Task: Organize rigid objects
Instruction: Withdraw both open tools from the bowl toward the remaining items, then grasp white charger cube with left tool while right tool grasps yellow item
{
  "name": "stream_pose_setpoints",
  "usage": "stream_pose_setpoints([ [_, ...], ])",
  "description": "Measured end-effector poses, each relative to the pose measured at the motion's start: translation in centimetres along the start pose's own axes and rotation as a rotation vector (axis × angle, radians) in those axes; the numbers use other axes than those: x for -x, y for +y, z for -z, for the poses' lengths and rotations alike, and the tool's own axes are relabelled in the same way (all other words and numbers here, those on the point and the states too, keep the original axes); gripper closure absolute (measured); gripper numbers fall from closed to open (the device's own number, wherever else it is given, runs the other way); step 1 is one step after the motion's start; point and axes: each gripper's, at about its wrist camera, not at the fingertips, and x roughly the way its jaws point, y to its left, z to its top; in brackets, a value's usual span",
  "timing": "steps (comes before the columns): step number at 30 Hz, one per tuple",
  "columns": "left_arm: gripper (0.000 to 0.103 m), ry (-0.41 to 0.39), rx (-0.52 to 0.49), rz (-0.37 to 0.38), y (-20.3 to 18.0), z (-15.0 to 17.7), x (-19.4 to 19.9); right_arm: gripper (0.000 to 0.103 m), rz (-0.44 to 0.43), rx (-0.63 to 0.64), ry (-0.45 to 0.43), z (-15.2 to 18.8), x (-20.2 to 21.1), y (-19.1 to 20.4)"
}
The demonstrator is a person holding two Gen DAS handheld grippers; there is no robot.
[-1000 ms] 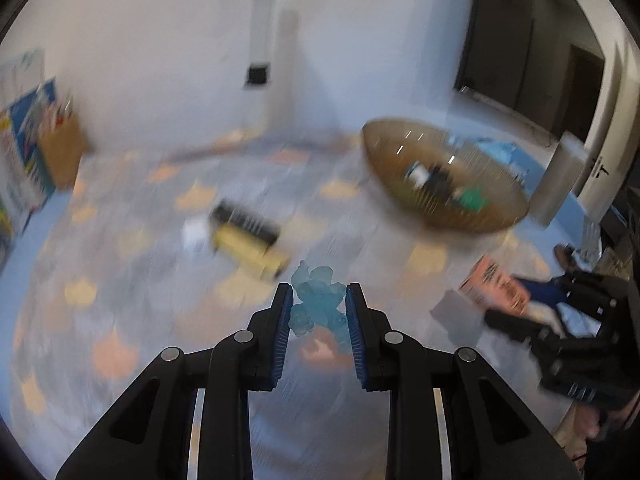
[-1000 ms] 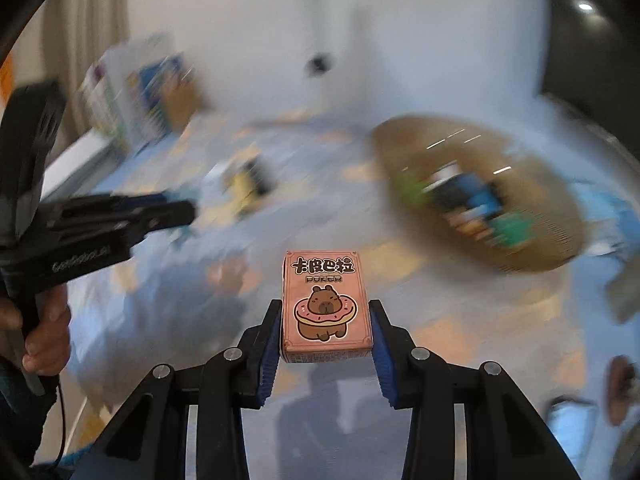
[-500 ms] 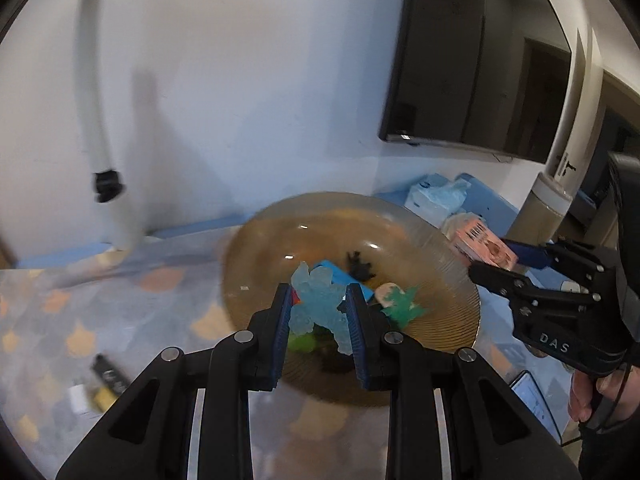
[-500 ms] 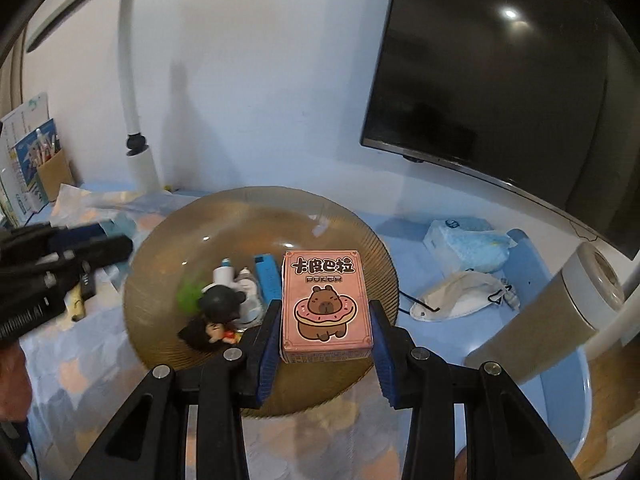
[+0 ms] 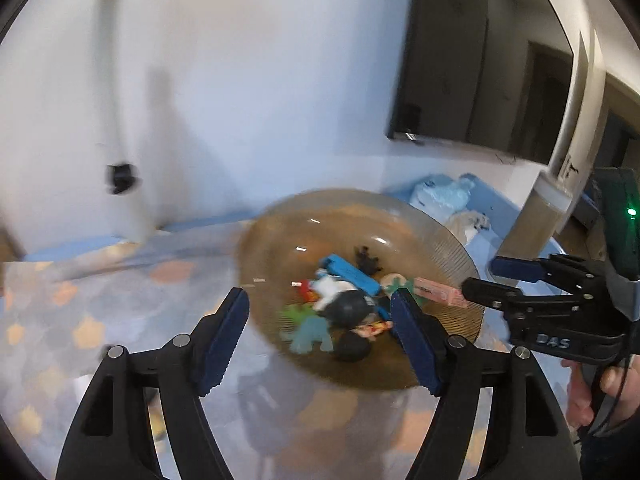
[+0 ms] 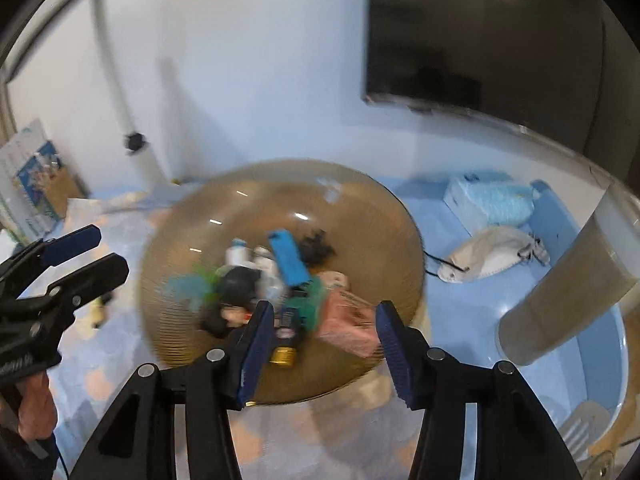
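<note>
The left gripper [image 5: 320, 328] had its fingers spread wide and held nothing; the right gripper [image 6: 326, 344] was also wide open and empty. Just beyond both pairs of fingertips stood the brown ribbed bowl [image 6: 256, 184], and in it lay a heap of small things. The pink card box [image 6: 346, 320] lay between the right fingertips, at the near side of the bowl, tilted against the heap. Just beside the right gripper's left finger was a small dark bottle with a gold cap [image 6: 285, 340]. The pale blue figure [image 5: 310, 334] lay between the left fingertips, near a green one [image 5: 296, 314]. Farther in were a dark round toy [image 5: 348, 308] and a blue bar [image 6: 289, 258]. Beyond the bowl, to the right of the right fingers, lay a tissue pack [image 6: 490, 200] and a white mask [image 6: 492, 254].
</note>
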Motion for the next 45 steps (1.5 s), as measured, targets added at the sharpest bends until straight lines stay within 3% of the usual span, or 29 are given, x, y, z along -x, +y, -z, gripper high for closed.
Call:
stream_pose_setpoints([
  [4, 0.031, -0.051, 0.061, -0.075, 3.8, 0.5, 5.0, 0.041, -0.092, 0.081, -0.074, 0.0, 3.3, 5.2],
  [10, 0.031, -0.105, 0.134, -0.164, 9.0, 4.3, 10.3, 0.040, -0.195, 0.200, -0.124, 3.3, 4.9, 14.6],
  [14, 0.031, -0.025, 0.241, -0.200, 12.5, 9.6, 10.0, 0.034, -0.237, 0.197, -0.085, 7.8, 1.3, 18.3],
  [17, 0.033, 0.053, 0.230, -0.314, 14.0, 13.2, 7.9, 0.034, -0.213, 0.245, -0.039, 10.7, -2.0, 20.0],
  [21, 0.033, 0.076, 0.229, -0.359, 14.6, 16.0, 6.8, 0.034, -0.208, 0.258, -0.031, 12.0, -3.1, 20.1],
  [23, 0.033, 0.086, 0.219, -0.379, 14.3, 16.4, 6.3, 0.023, -0.225, 0.241, -0.059, 12.0, -2.7, 19.6],
  [27, 0.033, 0.066, 0.182, -0.404, 13.5, 16.5, 7.0, 0.021, -0.258, 0.184, -0.014, 11.7, -3.9, 18.6],
  [34, 0.033, 0.065, 0.242, -0.373, 15.0, 16.9, 7.3, 0.021, -0.247, 0.205, -0.016, 11.8, -3.6, 19.1],
  [40, 0.033, 0.078, 0.223, -0.366, 14.7, 16.8, 7.1, 0.021, -0.239, 0.219, -0.015, 11.8, -3.7, 19.1],
  [43, 0.035, 0.122, 0.222, -0.332, 15.2, 16.3, 6.6, 0.022, -0.273, 0.206, 0.030, 11.3, -4.2, 18.9],
  [45, 0.039, 0.133, 0.216, -0.319, 16.0, 15.1, 6.6, 0.030, -0.318, 0.177, 0.108, 10.3, -4.8, 18.8],
])
